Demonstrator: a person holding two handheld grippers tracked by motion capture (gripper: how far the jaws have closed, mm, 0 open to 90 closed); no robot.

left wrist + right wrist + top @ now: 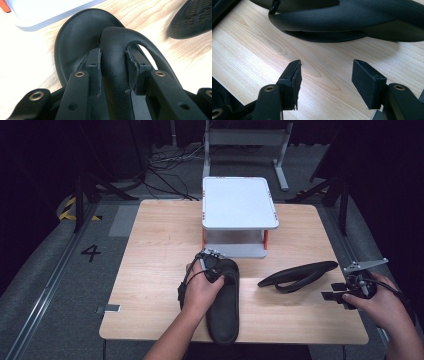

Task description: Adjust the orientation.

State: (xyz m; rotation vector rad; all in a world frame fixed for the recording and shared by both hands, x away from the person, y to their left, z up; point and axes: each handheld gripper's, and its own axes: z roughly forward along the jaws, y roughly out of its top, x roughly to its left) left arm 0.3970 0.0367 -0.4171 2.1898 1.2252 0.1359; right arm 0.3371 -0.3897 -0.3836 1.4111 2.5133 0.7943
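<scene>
A black sandal (224, 315) lies flat on the wooden table (160, 235), near the front edge at the middle. My left gripper (216, 270) is shut on its strap (117, 37); in the left gripper view the pads (96, 62) press on the strap from both sides, above the footbed (75, 32). A second black sandal (300, 274) lies on its side to the right, and its ribbed sole (195, 17) faces the left gripper. My right gripper (331, 291) stands open just right of that sandal (352, 17), with bare wood between its fingers (327, 72).
A white two-level shelf (239, 202) with orange posts stands at the table's far middle, just beyond the held sandal; its base (50, 12) lies close ahead of the left gripper. Dark floor with cables and stand legs surrounds the table.
</scene>
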